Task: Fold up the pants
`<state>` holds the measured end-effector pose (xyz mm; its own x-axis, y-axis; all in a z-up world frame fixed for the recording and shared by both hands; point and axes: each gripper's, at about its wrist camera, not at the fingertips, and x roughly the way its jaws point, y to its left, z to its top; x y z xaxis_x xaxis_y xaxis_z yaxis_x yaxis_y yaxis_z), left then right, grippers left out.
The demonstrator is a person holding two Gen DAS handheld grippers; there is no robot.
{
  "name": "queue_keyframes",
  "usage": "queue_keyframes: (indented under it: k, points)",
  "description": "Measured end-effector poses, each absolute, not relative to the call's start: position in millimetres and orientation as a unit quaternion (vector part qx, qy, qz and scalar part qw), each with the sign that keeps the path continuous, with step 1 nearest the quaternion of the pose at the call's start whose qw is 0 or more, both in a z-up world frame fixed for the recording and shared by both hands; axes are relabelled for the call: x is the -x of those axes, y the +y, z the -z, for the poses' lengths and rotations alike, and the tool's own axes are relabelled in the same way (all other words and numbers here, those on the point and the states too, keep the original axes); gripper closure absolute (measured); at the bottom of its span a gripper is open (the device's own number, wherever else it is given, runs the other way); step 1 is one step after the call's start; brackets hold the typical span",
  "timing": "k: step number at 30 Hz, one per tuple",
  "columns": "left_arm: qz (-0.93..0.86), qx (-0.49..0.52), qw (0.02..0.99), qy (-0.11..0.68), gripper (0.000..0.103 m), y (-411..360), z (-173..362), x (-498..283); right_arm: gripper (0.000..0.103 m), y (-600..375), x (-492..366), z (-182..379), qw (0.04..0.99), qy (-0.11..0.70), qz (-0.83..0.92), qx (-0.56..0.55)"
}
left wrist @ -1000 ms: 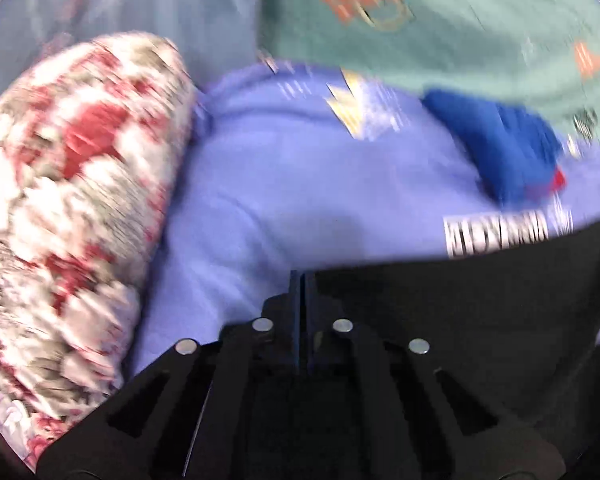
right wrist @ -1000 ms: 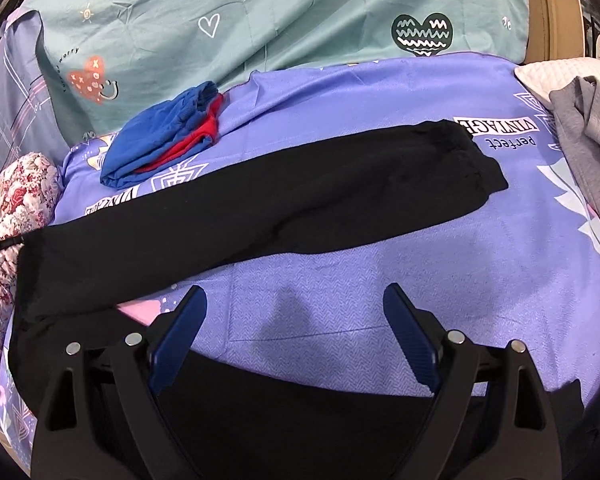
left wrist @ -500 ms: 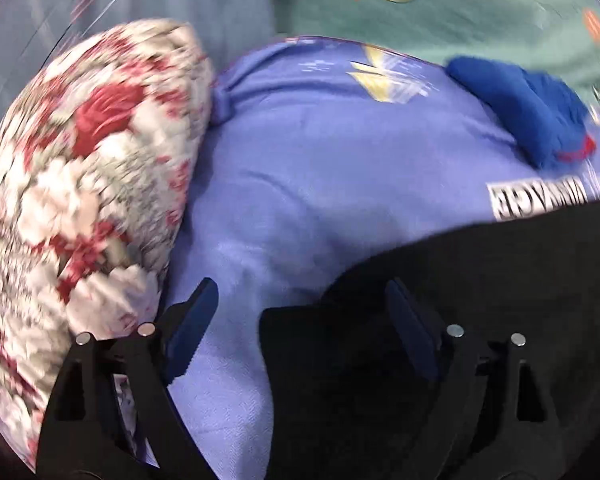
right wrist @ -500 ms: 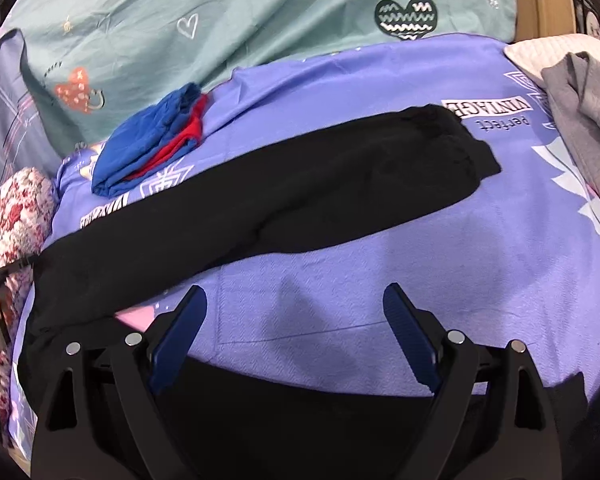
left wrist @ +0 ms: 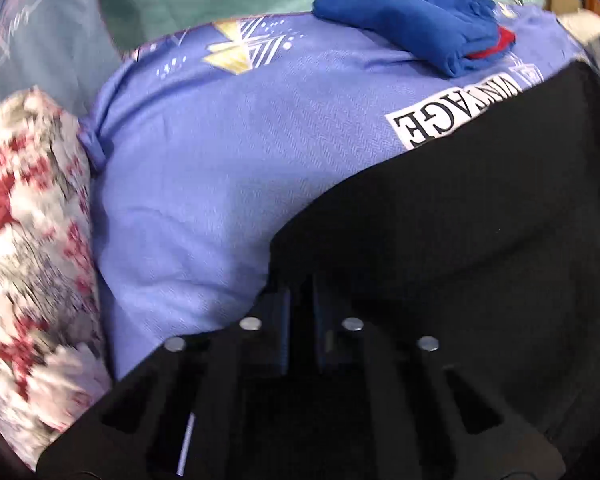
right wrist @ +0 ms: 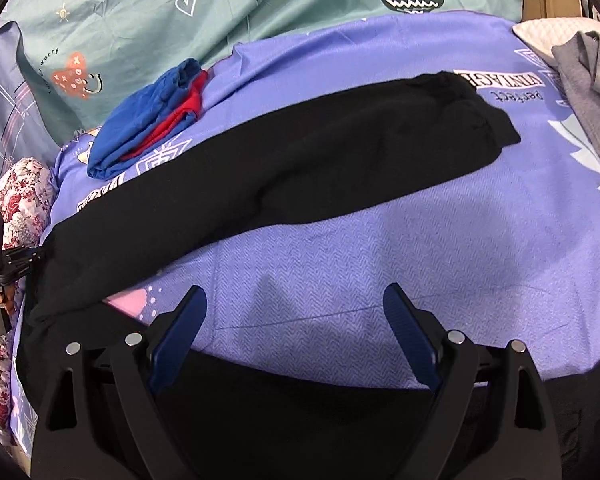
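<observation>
1. Black pants (right wrist: 284,160) lie flat on the bed (right wrist: 380,248), long axis running from near-left to far-right.
2. Left gripper (left wrist: 300,304): jaws have just closed, pinching the pants' near-left edge.
3. Right gripper (right wrist: 296,336): jaws wide, empty, pants beyond them.
</observation>
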<state>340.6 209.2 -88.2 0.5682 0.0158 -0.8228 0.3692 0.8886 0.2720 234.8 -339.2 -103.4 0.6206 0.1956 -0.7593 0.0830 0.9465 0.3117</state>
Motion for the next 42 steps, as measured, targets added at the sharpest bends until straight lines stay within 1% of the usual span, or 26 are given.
queue_keyframes:
  k: [2, 6, 9, 12, 14, 15, 17, 18, 19, 20, 23, 28, 29, 30, 31, 32, 33, 35, 37, 38, 39, 40, 41, 42]
  points:
    - [0.090, -0.184, 0.873, 0.442, 0.098, 213, 78, -342, 0.013, -340, -235, 104, 0.886, 0.434, -0.034, -0.161]
    - [0.036, -0.113, 0.915, 0.386, 0.098, 223, 40, -334, 0.013, -341, -233, 104, 0.887, 0.432, -0.038, -0.161]
    - [-0.007, -0.078, 0.923, 0.377, 0.098, 233, 27, -343, 0.013, -340, -232, 101, 0.888, 0.428, -0.040, -0.163]
    - [-0.081, -0.060, 0.917, 0.386, 0.098, 256, 33, -350, 0.013, -338, -231, 98, 0.887, 0.431, -0.045, -0.159]
    - [-0.106, -0.033, 0.906, 0.408, 0.098, 277, 48, -354, 0.013, -338, -232, 94, 0.888, 0.432, -0.045, -0.154]
    - [-0.110, -0.030, 0.902, 0.417, 0.095, 279, 55, -358, 0.013, -340, -233, 92, 0.888, 0.431, -0.042, -0.153]
    - [-0.133, -0.059, 0.891, 0.431, 0.065, 275, 69, -358, 0.013, -348, -238, 91, 0.890, 0.430, -0.018, -0.151]
    - [-0.158, -0.100, 0.886, 0.424, 0.032, 268, 75, -357, 0.013, -354, -240, 92, 0.890, 0.430, -0.004, -0.151]
    - [-0.162, -0.115, 0.887, 0.417, 0.018, 265, 75, -355, 0.013, -360, -244, 93, 0.889, 0.432, 0.009, -0.152]
    - [-0.159, -0.125, 0.890, 0.409, 0.018, 261, 74, -351, 0.013, -370, -249, 93, 0.888, 0.432, 0.024, -0.159]
    - [-0.129, -0.087, 0.899, 0.410, 0.018, 264, 64, -342, 0.013, -400, -272, 93, 0.885, 0.426, 0.068, -0.177]
    - [-0.109, -0.060, 0.900, 0.417, 0.016, 255, 57, -311, 0.014, -421, -329, 112, 0.864, 0.454, 0.097, -0.194]
    - [-0.105, -0.060, 0.899, 0.422, 0.016, 253, 59, -307, 0.029, -419, -336, 112, 0.868, 0.450, 0.104, -0.182]
    - [-0.098, -0.058, 0.897, 0.428, 0.016, 249, 61, -299, 0.071, -415, -342, 110, 0.874, 0.446, 0.112, -0.155]
    - [-0.094, -0.055, 0.896, 0.430, 0.016, 249, 63, -295, 0.077, -411, -348, 108, 0.879, 0.445, 0.119, -0.124]
    - [-0.090, -0.049, 0.895, 0.435, 0.016, 248, 66, -288, 0.080, -413, -353, 106, 0.881, 0.443, 0.106, -0.131]
    - [-0.090, -0.042, 0.893, 0.439, 0.016, 250, 70, -281, 0.081, -416, -355, 101, 0.884, 0.435, 0.101, -0.140]
    - [-0.090, -0.029, 0.889, 0.448, 0.016, 255, 77, -276, 0.081, -419, -353, 82, 0.910, 0.384, 0.116, -0.107]
    - [-0.099, -0.019, 0.884, 0.456, 0.016, 260, 82, -268, 0.081, -418, -356, 80, 0.915, 0.371, 0.143, -0.066]
    - [-0.102, -0.013, 0.883, 0.458, 0.016, 263, 84, -264, 0.077, -416, -361, 88, 0.912, 0.379, 0.154, -0.039]
    - [-0.107, -0.005, 0.881, 0.460, 0.016, 267, 85, -259, 0.067, -416, -368, 98, 0.904, 0.397, 0.155, -0.021]
    - [-0.110, 0.004, 0.880, 0.462, 0.016, 270, 86, -256, 0.059, -415, -374, 111, 0.894, 0.421, 0.155, -0.003]
    - [-0.111, 0.014, 0.879, 0.464, 0.016, 273, 85, -250, 0.040, -413, -370, 110, 0.897, 0.403, 0.180, 0.027]
    - [-0.111, 0.025, 0.878, 0.465, 0.016, 277, 84, -241, 0.033, -412, -369, 107, 0.891, 0.404, 0.199, 0.050]
